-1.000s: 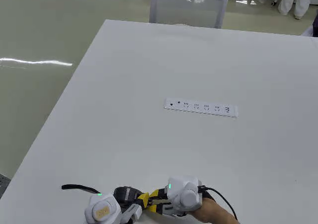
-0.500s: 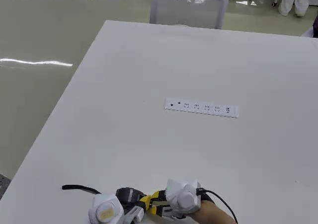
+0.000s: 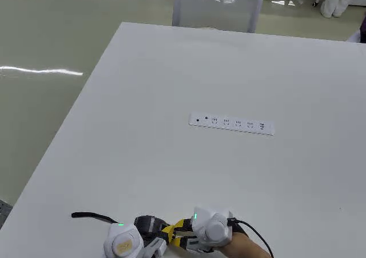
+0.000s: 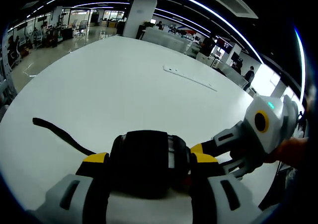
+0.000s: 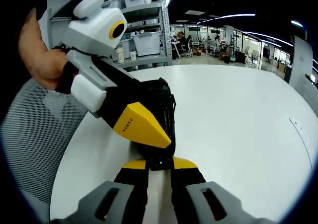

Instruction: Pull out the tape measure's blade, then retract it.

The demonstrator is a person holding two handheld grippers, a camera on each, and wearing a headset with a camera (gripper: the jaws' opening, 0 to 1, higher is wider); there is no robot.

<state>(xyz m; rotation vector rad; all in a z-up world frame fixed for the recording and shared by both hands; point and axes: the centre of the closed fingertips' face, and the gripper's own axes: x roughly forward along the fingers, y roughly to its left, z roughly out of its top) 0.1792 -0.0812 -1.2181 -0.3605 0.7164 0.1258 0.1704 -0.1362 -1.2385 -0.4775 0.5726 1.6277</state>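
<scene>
Head view, strap (image 3: 91,216): black loop lying on the white table (image 3: 171,86), farthest left, running back toward the tape measure.
left gripper (image 4: 149,160): my jaws are clamped across the black body of the tape measure, one yellow pad on each side.
tape measure (image 3: 150,225): on the table at the edge nearest me, between my two grippers.
right gripper (image 5: 160,163): my jaws are almost together, pinching the dark front lip of the case; I cannot make out any blade.
bins (image 5: 144,39): pale lidded tubs on a rack; contents hidden.
writing: small dark letters on the left gripper's yellow pad (image 5: 141,126), too small to read.
power strip (image 3: 231,124): white, a row of sockets, mid-table, well apart from the grippers.
cut off: my hand (image 3: 246,247) and both grippers run off the head view's bottom edge.
</scene>
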